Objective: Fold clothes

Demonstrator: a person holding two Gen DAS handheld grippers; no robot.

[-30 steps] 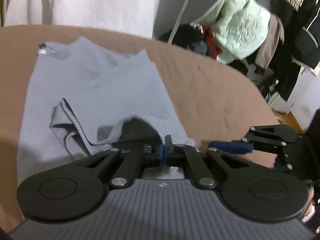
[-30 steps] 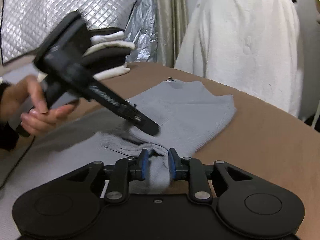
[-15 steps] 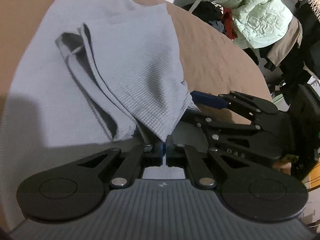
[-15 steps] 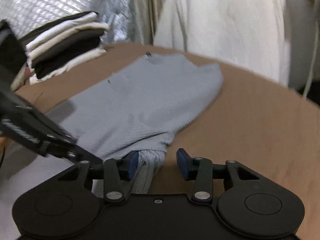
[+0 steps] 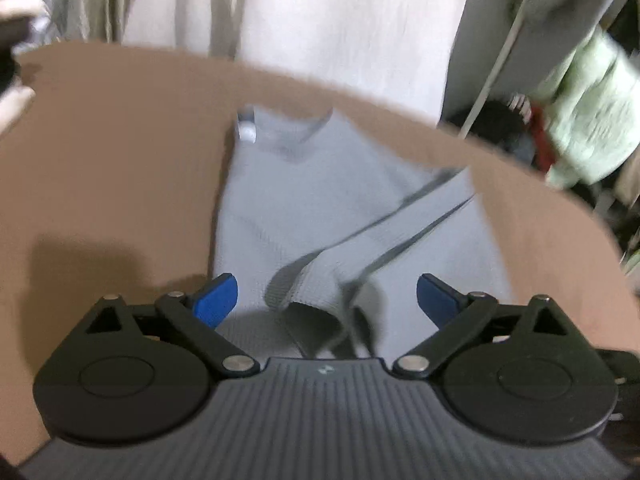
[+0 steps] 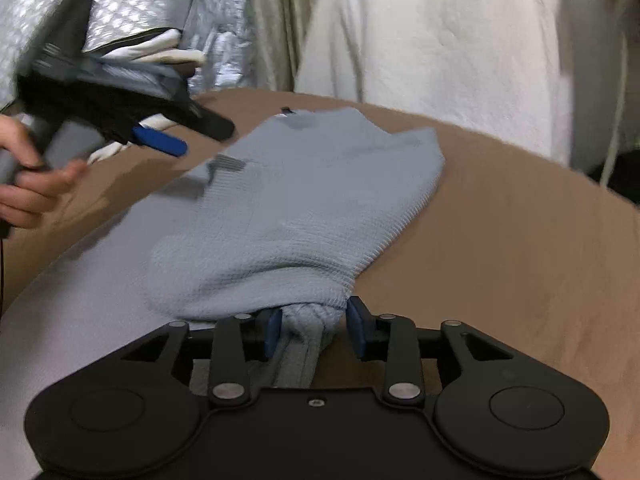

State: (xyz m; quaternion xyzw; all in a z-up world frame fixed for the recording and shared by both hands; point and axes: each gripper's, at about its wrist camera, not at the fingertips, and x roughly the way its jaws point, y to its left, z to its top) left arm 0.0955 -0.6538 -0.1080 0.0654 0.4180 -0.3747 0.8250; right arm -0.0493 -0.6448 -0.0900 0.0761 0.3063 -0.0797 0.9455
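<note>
Folding: grey sweater (image 6: 304, 208) on the brown table (image 6: 520, 240); one side panel and sleeve already laid over the body, judged mid-fold.
Sweater place: middle of the table, collar (image 5: 300, 136) at the far end, hem near, just under both grippers.
Long axis: runs near to far, collar far, so the next fold looks like hem toward collar, or a crosswise tidy first.
Left gripper (image 5: 326, 298): jaws spread wide, blue pads clear of the cloth, holding nothing; hovers over the near hem, slightly left of the folded sleeve (image 5: 400, 216).
Left gripper, other view: seen at the far left above the table (image 6: 160, 140), raised off the sweater, hand (image 6: 28, 184) on its grip.
Right gripper (image 6: 314, 330): jaws partly apart; a bunched cuff or hem roll (image 6: 308, 320) sits between the pads, touching the left pad, gap to the right pad. Not clamped by the look of it.
Nearer arm: right gripper is at the cloth, touching; left is up and apart. Judged: right is better placed to re-pinch the near edge.
Key relation: sweater lies straight ahead of both grippers, near edge at the fingertips, bulk extends away.
Risk: bunched roll at the near right corner may drag the folded panel open if pulled.
Other: stack of folded clothes (image 6: 160, 56) at the far left; white cover (image 6: 420, 40) behind the table. Left view is motion-blurred.
</note>
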